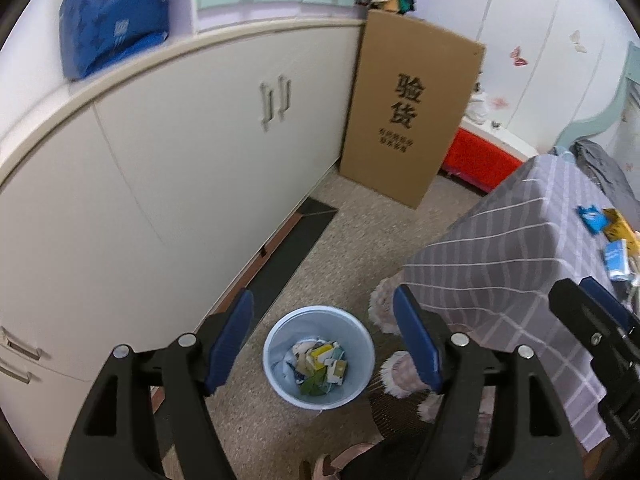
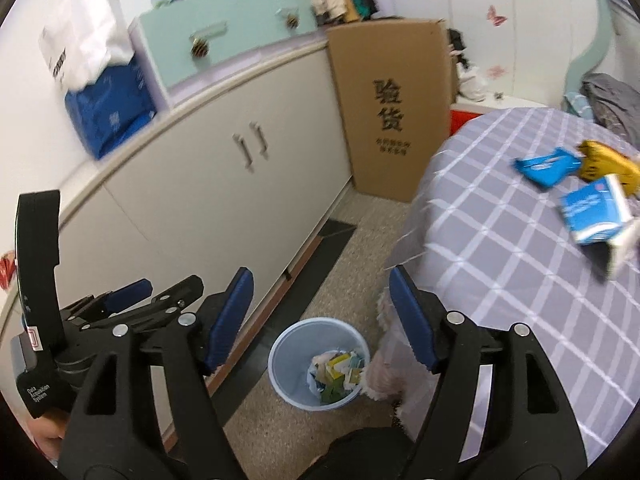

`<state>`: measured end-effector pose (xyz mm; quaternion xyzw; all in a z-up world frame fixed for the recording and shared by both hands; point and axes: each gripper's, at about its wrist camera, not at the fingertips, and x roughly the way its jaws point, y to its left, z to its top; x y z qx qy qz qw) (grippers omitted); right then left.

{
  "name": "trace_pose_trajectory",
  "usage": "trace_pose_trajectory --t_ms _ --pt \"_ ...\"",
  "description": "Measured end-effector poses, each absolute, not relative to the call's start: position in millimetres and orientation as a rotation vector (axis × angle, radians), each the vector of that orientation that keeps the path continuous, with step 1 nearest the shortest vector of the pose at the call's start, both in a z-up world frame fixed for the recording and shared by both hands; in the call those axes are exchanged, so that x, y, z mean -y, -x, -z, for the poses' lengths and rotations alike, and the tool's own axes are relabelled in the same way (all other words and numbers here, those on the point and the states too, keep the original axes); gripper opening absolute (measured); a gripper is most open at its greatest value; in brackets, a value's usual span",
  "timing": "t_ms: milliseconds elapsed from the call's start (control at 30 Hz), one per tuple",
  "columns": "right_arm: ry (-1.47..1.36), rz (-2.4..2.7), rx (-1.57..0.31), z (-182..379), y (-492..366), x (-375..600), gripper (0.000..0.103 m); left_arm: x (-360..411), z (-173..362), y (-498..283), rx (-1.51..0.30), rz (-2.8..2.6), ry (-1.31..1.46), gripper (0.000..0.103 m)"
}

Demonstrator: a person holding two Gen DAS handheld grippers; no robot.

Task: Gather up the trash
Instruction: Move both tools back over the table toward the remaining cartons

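To my left runs a long, low cream cabinet (image 1: 168,152) with paired metal handles, its top edged in beige. On it sit a mint-green drawer box (image 2: 224,40) with striped round knobs and a blue plastic-wrapped bundle (image 1: 114,20). A tall brown cardboard carton (image 1: 408,112) printed with black characters leans upright at the cabinet's far end. The floor is speckled beige-grey carpet (image 1: 360,240), with a dark strip along the cabinet's base. Ahead on my right stands a table draped in a grey checked cloth (image 2: 500,240). White wardrobe doors (image 1: 540,40) with pink butterfly stickers close the far wall. A red box (image 1: 480,156) sits low beside the carton.
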<state>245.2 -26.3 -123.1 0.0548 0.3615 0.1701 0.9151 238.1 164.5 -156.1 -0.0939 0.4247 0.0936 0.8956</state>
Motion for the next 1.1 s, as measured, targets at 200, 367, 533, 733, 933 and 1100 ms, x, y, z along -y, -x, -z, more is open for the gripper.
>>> trace_pose_trajectory --t_ms 200,367,533,733,933,1100 --pt "-0.152 -0.256 -0.670 98.6 -224.3 85.2 0.072 -117.1 127.9 -233.3 -0.822 -0.105 0.151 0.074" --pt "-0.196 -0.179 -0.633 86.8 -206.6 141.7 0.072 -59.1 110.0 -234.0 -0.791 -0.005 0.101 0.074" --pt "-0.230 -0.077 -0.602 81.5 -188.2 203.4 0.073 4.4 97.5 -232.1 -0.777 0.122 0.051 0.076" --pt "-0.302 0.048 -0.611 93.0 -174.2 274.6 0.073 79.1 97.1 -229.9 -0.793 0.251 -0.038 0.077" --pt "-0.382 0.136 -0.642 114.5 -163.2 328.1 0.073 131.5 109.3 -235.5 -0.826 0.330 -0.120 0.078" --pt "-0.405 0.148 -0.661 123.9 -162.2 343.5 0.073 169.3 116.9 -250.7 -0.818 0.368 -0.221 0.078"
